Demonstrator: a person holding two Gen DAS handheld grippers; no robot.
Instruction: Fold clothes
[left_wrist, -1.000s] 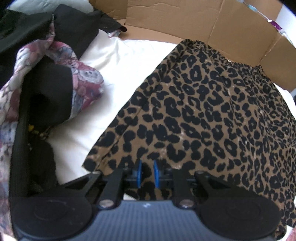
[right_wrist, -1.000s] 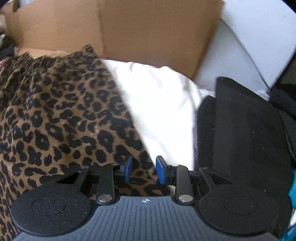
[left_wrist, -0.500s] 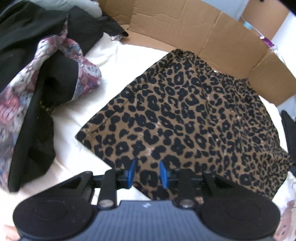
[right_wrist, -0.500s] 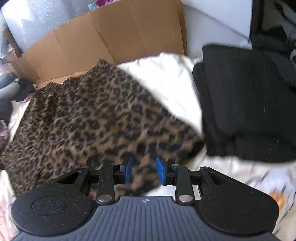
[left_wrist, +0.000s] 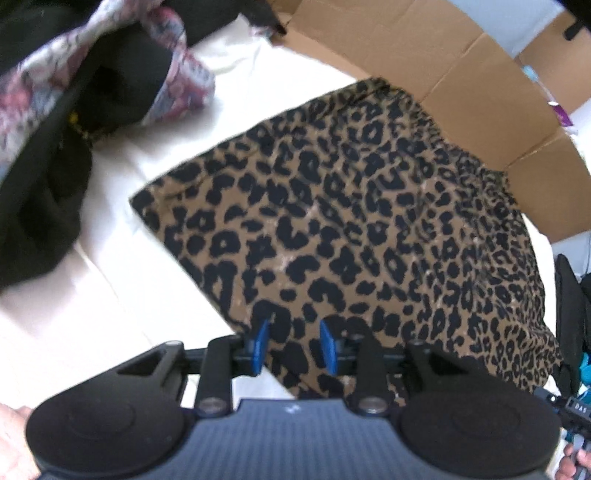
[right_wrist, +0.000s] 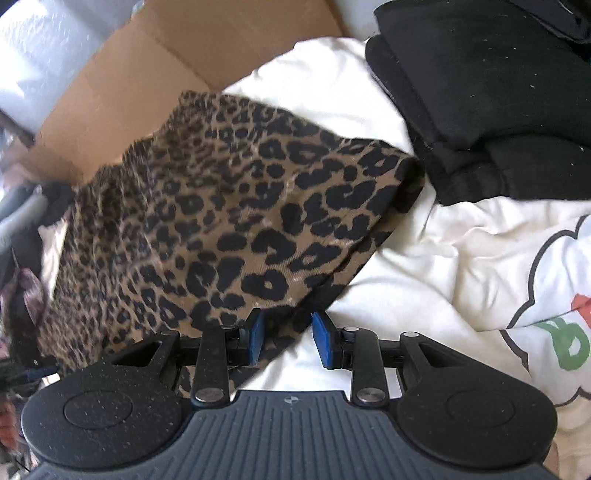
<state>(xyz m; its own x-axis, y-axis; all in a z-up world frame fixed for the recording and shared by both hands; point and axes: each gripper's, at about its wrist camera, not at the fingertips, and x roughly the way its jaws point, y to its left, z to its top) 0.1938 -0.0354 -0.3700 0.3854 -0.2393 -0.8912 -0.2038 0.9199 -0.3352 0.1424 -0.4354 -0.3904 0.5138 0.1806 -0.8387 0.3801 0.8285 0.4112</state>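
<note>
Left wrist view puts the left gripper (left_wrist: 295, 345) with its jaws part-open, having just been opening; leopard cloth shows in the gap but the blue pads do not press on it, so nothing is held. Right wrist view shows the right gripper (right_wrist: 287, 338) with jaws also parted to a moderate gap, straddling the hem where print meets sheet, gripping nothing.

Outward from both lies the skirt (left_wrist: 369, 221), spread flat on the white bedding (left_wrist: 110, 295). Its near hem runs just ahead of both jaws, and its gathered waistband, somewhat blurred, seems to lie at the far side against the cardboard (left_wrist: 424, 55). The long axis therefore runs away from the grippers, hem near and waist far. The left gripper sits over the hem's inner stretch, the right at the near right corner (right_wrist: 406, 173), so each hand has its own end of the hem within reach.

A dark floral heap (left_wrist: 92, 92) lies well to the left, and folded black clothes (right_wrist: 498, 110) just right of the skirt.
</note>
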